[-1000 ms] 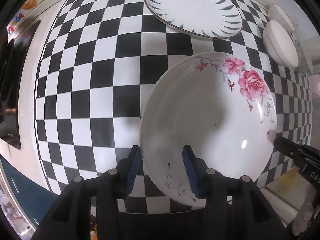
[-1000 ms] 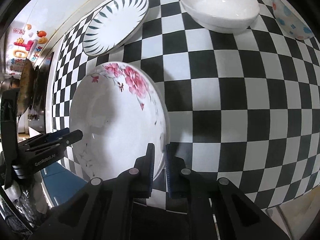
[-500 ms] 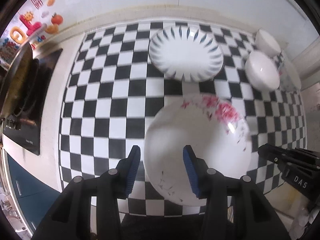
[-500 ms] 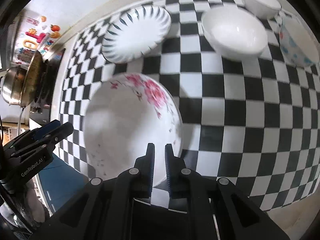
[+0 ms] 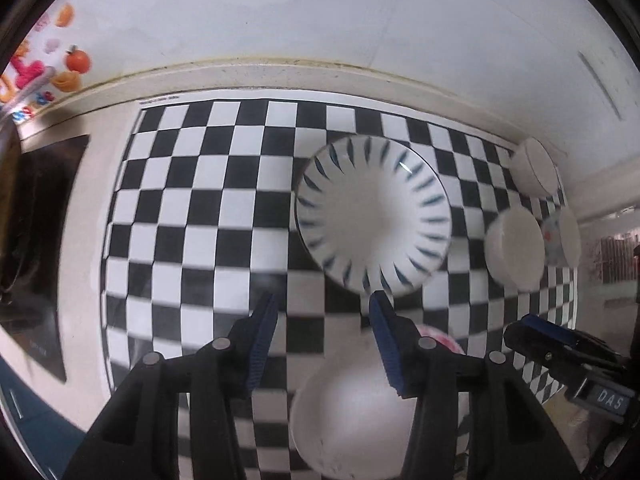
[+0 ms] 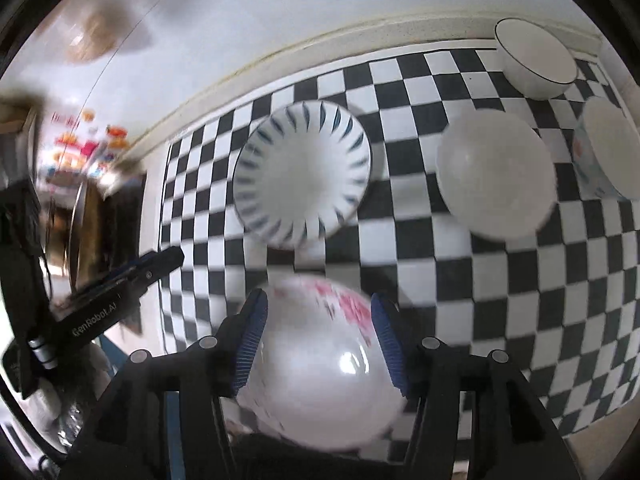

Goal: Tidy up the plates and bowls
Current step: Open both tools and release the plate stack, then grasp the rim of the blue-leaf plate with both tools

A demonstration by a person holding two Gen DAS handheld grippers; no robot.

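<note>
Floral plate: we see a white, shallow plate [image 6: 320, 356] with pink roses near its far rim, blurred in both views; in the left wrist view only its pale lower part [image 5: 352, 412] shows.
Where it lies: low in both views, on the checkered mat [image 6: 500, 300], on the near side of the striped plate and apart from it.
Striped plate: white with dark blue radial dashes round the rim [image 5: 374, 216], flat on the mat toward the wall.
Count: we count two plates and three bowls, namely a plain white bowl [image 6: 496, 172], a white bowl with a thin dark rim [image 6: 536, 62] by the wall, and a bowl with coloured spots outside [image 6: 608, 152] at the right edge.
Left gripper: our left gripper [image 5: 322, 344] has its blue pads spread wide, with nothing between them.
Right gripper: our right gripper [image 6: 318, 340] also stands spread; the floral plate shows between its pads, and we cannot tell whether they touch it.
Change: a second ago the right gripper was pinched on the floral plate's rim; now it is apart. Both cameras have drawn back and tilted up, so the wall and more of the mat show.
</note>
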